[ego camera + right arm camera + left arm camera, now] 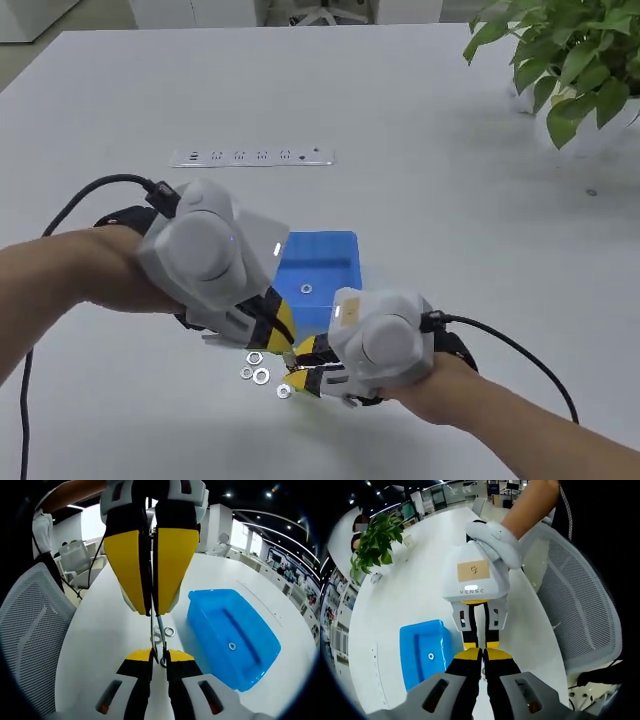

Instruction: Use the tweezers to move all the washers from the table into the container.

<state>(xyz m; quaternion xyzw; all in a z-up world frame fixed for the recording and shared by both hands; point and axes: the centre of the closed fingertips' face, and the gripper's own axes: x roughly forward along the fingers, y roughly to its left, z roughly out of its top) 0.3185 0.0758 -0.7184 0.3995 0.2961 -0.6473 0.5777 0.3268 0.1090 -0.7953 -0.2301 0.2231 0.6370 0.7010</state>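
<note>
right gripper (300, 368) sits nearest in the head view, at 6 o'clock, its white housing and the hand behind it covering its jaws. left gripper (283, 325) reaches in from 9 o'clock, and the two meet nose to nose over the white table (450, 200). the housings hide the tweezers there.

in the right gripper view, the tweezers (152, 630) show as two thin metal legs. their long axis runs from 12 to 6 o'clock, and the lower end points down toward the table. the left gripper's yellow pads (172, 565) are pressed together on the upper part of the legs. the right gripper's own jaws sit nearly together, squeezing the lower part. the very tips are hard to make out, so i cannot tell whether they grip a washer.

several loose washers (262, 376) lie on the table just beside the jaws, at 7 o'clock from the blue container (320, 240). two of them show just behind the tweezers in the right gripper view.

the container lies at the centre, touching neither gripper. one washer (306, 290) lies flat inside it.

a power strip (250, 157) lies toward 11 o'clock. a leafy plant (560, 60), cut off by the edge, stands at 2 o'clock.
</note>
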